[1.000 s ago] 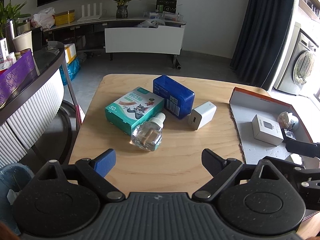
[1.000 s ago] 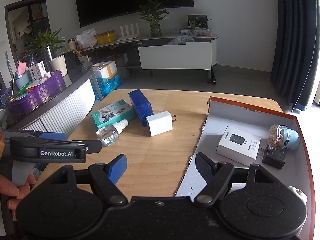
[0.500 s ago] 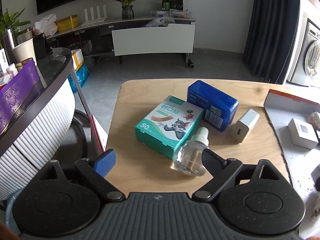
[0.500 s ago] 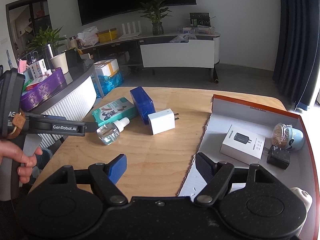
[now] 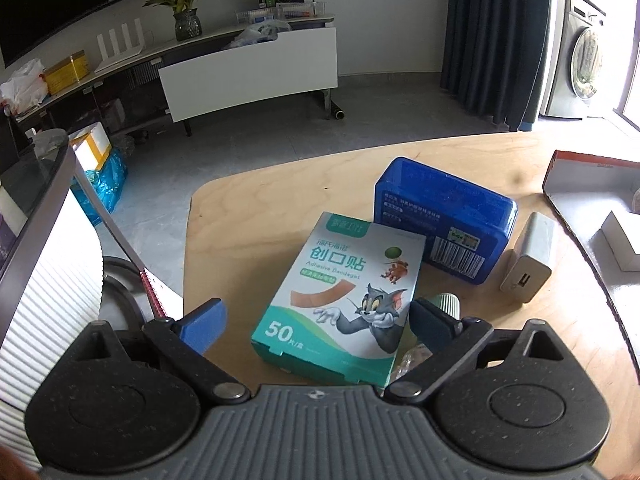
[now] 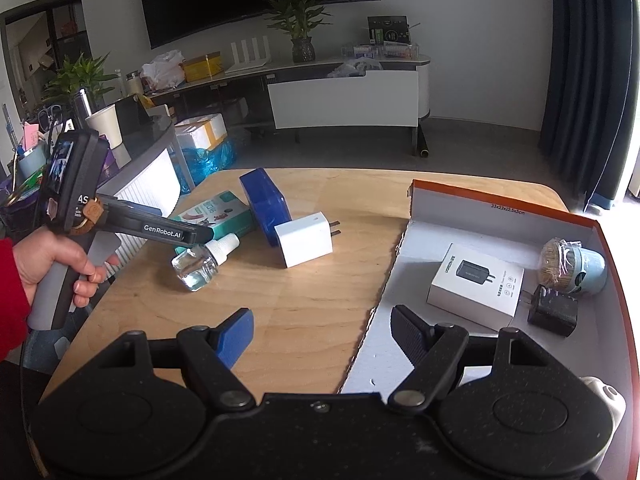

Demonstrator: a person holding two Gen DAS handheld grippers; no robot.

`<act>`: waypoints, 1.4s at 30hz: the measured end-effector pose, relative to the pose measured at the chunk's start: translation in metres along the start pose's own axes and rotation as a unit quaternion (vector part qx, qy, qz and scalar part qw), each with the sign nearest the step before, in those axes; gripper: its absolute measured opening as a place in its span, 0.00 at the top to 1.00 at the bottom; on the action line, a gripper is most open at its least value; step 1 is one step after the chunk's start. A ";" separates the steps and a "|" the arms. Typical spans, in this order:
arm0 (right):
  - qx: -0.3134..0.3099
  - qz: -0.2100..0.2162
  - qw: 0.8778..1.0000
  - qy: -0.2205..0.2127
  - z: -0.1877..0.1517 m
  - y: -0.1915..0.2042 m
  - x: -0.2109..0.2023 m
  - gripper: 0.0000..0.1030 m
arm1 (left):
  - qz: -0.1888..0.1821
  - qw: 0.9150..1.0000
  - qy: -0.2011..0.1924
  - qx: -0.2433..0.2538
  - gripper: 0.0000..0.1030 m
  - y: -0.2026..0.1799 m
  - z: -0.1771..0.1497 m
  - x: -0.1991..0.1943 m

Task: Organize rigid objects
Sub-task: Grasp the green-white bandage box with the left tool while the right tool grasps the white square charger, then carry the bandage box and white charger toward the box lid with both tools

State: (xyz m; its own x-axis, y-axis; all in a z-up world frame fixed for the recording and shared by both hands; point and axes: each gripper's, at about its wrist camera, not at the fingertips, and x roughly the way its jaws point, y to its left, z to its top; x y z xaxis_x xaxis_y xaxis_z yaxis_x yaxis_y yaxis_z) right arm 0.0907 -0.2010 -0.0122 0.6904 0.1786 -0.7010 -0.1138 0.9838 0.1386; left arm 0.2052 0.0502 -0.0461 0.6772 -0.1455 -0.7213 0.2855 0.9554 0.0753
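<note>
My left gripper [image 5: 316, 322] is open, its jaws on either side of the near end of a teal adhesive-bandage box [image 5: 340, 300] on the wooden table [image 5: 248, 216]. A clear bottle with a white cap [image 5: 444, 304] lies under the right finger, mostly hidden. A blue plastic box [image 5: 440, 220] and a white charger [image 5: 528, 260] lie beyond. In the right wrist view my right gripper [image 6: 322, 334] is open and empty above the table's near edge, beside the white tray [image 6: 440, 216]. The bottle [image 6: 200, 264], charger [image 6: 304, 240] and blue box [image 6: 264, 204] show there too.
The tray holds a white charger box [image 6: 476, 284], a black adapter [image 6: 552, 312] and a wrapped pale-blue cup [image 6: 576, 266]. A curved white-ribbed counter [image 5: 48, 280] stands left of the table. A TV bench [image 6: 344, 96] stands across the floor.
My left gripper has moved left and forward, from over the bare table to around the bandage box. The right gripper has barely moved.
</note>
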 end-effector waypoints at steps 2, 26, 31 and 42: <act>-0.002 0.004 1.000 0.004 0.001 0.000 0.005 0.13 | -0.001 1.000 -0.001 0.005 0.01 -0.004 0.000 0.005; -0.111 0.067 0.989 0.064 0.060 0.009 0.132 0.12 | -0.011 0.993 -0.051 -0.108 0.31 -0.021 -0.023 -0.075; -0.144 0.069 0.984 0.073 0.063 0.011 0.156 0.12 | -0.019 0.990 -0.059 -0.125 0.31 -0.026 -0.029 -0.079; -0.099 0.096 0.988 0.065 0.058 0.010 0.143 0.23 | -0.016 0.990 -0.059 -0.128 0.31 -0.028 -0.032 -0.078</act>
State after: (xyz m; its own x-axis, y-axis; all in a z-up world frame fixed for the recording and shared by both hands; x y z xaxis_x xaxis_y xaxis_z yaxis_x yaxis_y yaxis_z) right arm 0.2301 -0.1663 -0.0705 0.5464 0.3506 -0.7606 -0.3806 0.9129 0.1474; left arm 0.1227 0.0428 -0.0133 0.7501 -0.1907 -0.6333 0.1368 0.9816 -0.1335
